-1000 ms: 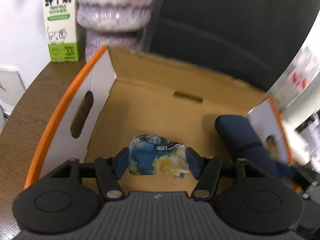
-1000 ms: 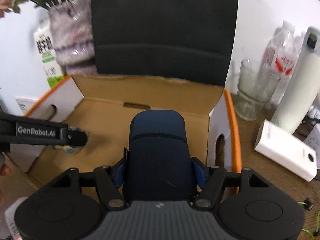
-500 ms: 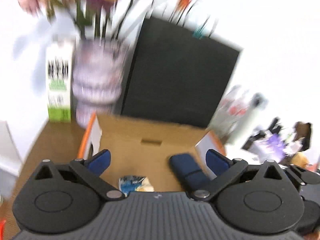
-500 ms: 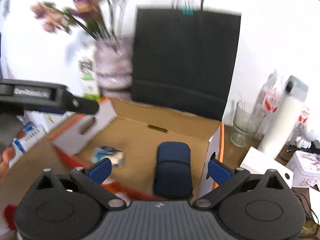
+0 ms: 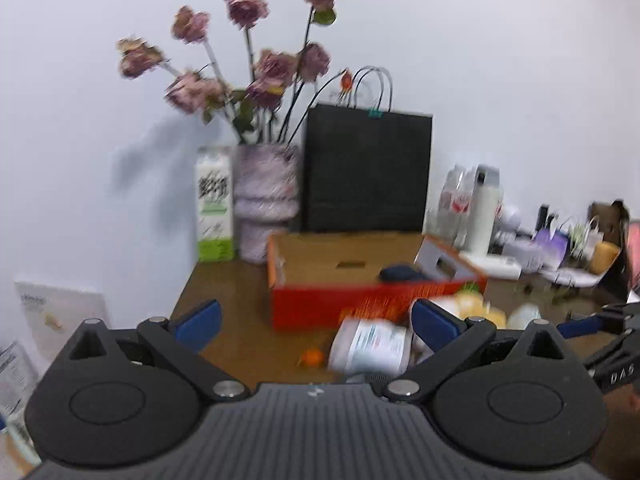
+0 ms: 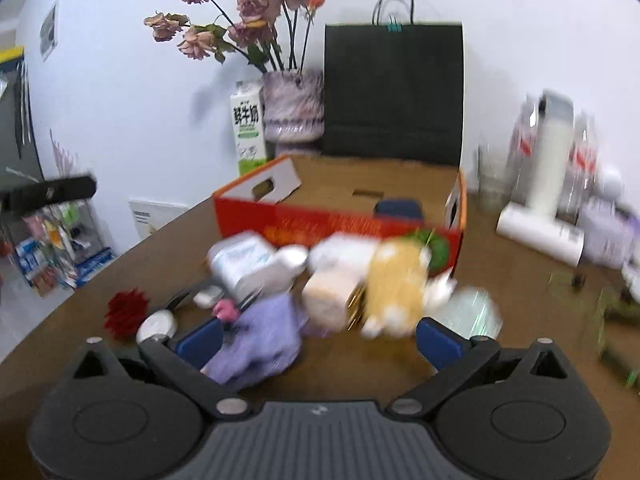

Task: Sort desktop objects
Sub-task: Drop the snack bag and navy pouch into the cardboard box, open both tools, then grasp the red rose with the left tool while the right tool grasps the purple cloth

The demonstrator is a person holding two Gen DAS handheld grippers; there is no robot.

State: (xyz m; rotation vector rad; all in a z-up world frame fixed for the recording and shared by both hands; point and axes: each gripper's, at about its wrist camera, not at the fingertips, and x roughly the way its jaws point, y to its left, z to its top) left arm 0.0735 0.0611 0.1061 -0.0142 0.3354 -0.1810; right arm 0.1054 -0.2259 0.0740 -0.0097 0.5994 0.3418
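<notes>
An open orange cardboard box (image 5: pixel 320 300) (image 6: pixel 320 216) stands on the brown desk, with a dark blue case (image 5: pixel 402 272) (image 6: pixel 396 206) inside. My left gripper (image 5: pixel 316 320) is open and empty, pulled back in front of the box. My right gripper (image 6: pixel 320 340) is open and empty above a pile of loose objects: a purple cloth (image 6: pixel 264 336), a yellow plush toy (image 6: pixel 394 280), a white packet (image 6: pixel 244 260) (image 5: pixel 372 346), a red paper flower (image 6: pixel 126 312). A small orange thing (image 5: pixel 312 357) lies on the desk. The frames are motion-blurred.
Behind the box stand a milk carton (image 5: pixel 214 208) (image 6: pixel 248 128), a vase of dried roses (image 5: pixel 266 208) (image 6: pixel 294 108) and a black paper bag (image 5: pixel 366 172) (image 6: pixel 394 88). Bottles and a white flask (image 6: pixel 550 164) (image 5: pixel 482 212) stand at the right, with a white box (image 6: pixel 540 234).
Both grippers let go inside the box, opened, and pulled back and up. The blue packet and dark blue case stayed in the box; the desk pile now shows.
</notes>
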